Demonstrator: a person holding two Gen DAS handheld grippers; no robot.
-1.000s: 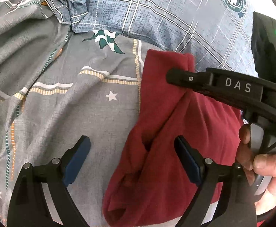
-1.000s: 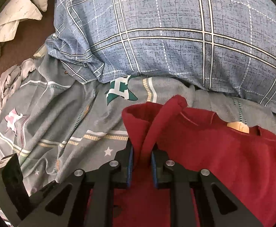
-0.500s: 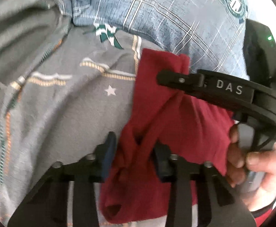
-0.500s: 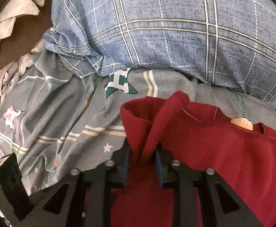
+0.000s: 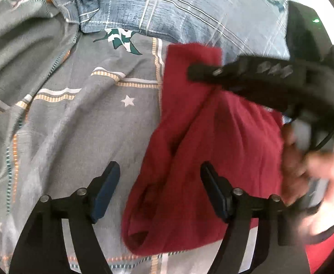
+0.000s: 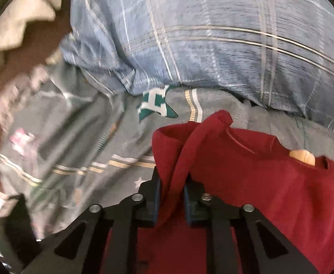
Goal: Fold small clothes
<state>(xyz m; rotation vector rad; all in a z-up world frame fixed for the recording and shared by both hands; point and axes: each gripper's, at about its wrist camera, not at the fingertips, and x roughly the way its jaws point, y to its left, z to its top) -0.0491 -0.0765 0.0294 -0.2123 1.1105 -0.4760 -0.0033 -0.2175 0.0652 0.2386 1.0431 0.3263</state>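
A dark red garment (image 5: 208, 141) lies bunched on a grey patterned bedsheet (image 5: 80, 118). My left gripper (image 5: 160, 189) is open, its fingers spread on either side of the garment's lower left fold, not gripping it. My right gripper (image 6: 170, 196) is shut on a raised fold of the red garment (image 6: 269, 182) and lifts it slightly. The right gripper also shows in the left wrist view (image 5: 269, 80), blurred, above the garment's upper edge, held by a hand (image 5: 313, 171).
A blue plaid pillow (image 6: 212, 45) lies along the back of the sheet (image 6: 75, 141). Beige cloth (image 6: 18, 22) and a brown floor (image 6: 41, 43) lie at the far left. An orange patch (image 6: 303, 156) shows behind the garment.
My left gripper, nearly shut around the red fold half a second ago, has opened wide again. My right gripper keeps its hold and is moving, blurring the view.
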